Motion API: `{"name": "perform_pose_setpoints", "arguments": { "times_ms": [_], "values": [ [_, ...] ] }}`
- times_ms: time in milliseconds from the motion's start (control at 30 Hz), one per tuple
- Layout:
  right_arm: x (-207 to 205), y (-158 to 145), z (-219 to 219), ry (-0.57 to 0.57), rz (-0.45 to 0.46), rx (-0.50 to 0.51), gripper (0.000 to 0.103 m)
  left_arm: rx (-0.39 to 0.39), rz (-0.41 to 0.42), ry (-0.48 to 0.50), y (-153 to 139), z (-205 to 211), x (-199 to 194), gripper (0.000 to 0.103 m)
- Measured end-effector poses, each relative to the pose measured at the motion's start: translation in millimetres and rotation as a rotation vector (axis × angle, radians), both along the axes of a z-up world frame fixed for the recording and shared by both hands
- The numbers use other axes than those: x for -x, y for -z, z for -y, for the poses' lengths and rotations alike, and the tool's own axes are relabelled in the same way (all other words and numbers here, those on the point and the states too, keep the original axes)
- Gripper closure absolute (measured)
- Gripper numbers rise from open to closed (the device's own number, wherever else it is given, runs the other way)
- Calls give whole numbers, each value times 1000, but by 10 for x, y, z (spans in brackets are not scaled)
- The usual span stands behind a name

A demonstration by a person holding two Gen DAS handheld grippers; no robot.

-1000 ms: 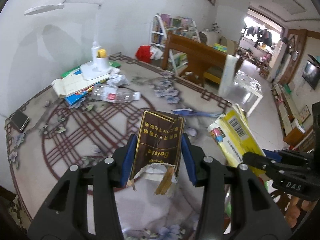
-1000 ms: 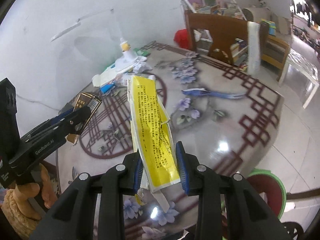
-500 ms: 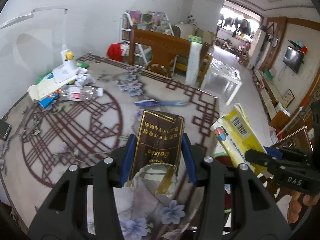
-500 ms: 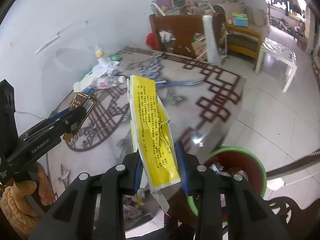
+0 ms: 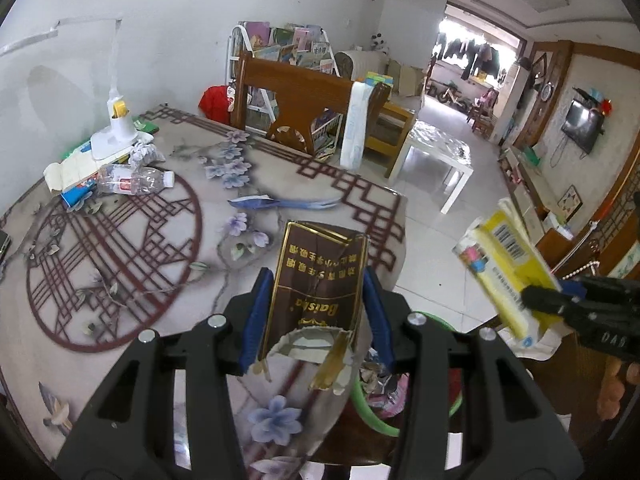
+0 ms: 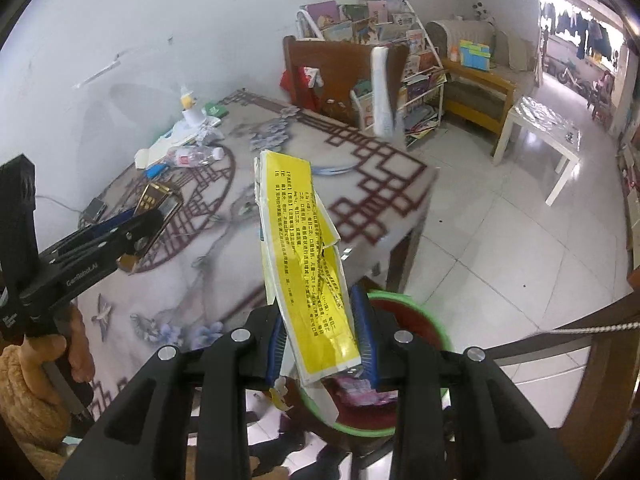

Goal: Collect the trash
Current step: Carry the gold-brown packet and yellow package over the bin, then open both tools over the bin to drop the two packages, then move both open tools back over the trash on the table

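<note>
My left gripper (image 5: 318, 320) is shut on a torn brown and gold carton (image 5: 320, 280), held above the table's near corner. In the right wrist view that carton (image 6: 158, 204) shows at the left. My right gripper (image 6: 323, 340) is shut on a crumpled yellow and white box (image 6: 308, 264), held over a red bin with a green rim (image 6: 404, 352) on the floor; that box (image 5: 500, 264) appears at the right of the left wrist view. The bin (image 5: 380, 408) lies partly hidden under my left fingers, with trash inside.
On the patterned table (image 5: 120, 240) lie a clear plastic bottle (image 5: 132, 180), a blue wrapper (image 5: 280, 202), crumpled paper (image 5: 142, 154), a white lamp base (image 5: 116, 132) and papers. A wooden chair (image 5: 296, 108) stands behind it, a white side table (image 5: 440, 156) further right.
Both grippers have carried their cartons rightward, from over the table to its edge. The green-rimmed bin has come into view below them.
</note>
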State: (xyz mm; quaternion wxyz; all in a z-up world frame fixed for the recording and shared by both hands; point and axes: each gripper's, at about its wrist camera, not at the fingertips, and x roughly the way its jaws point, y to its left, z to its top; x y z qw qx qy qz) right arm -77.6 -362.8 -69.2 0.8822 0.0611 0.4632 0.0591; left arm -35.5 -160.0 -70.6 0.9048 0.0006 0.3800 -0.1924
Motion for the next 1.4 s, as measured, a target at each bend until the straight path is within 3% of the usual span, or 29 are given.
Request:
{"name": "perform_pose_setpoints", "arguments": {
  "times_ms": [433,600,867,933,967,1033,1133,1400],
  "values": [
    [176,694,859,107,-179,-138,72,-57,-85,111,292,976,295,59],
    [204,766,1046,167,-197,-229,72,-87,-89,155,305,1188,368,59],
    [175,840,969,152,-223,-215,67,-105,-103,200,358,1299,403,58],
    [158,889,990,171,-245,-225,66,-109,-112,205,386,1313,395,56],
    [157,914,1011,184,-256,-232,66,-109,-119,207,392,1318,395,49],
    [163,955,1065,214,-272,-254,56,-101,-123,205,394,1314,389,39],
    [182,957,1137,247,-270,-292,49,-97,-109,206,377,1295,400,31],
    [158,969,1066,231,-276,-238,46,-96,-102,186,353,1146,375,27]
  ]
}}
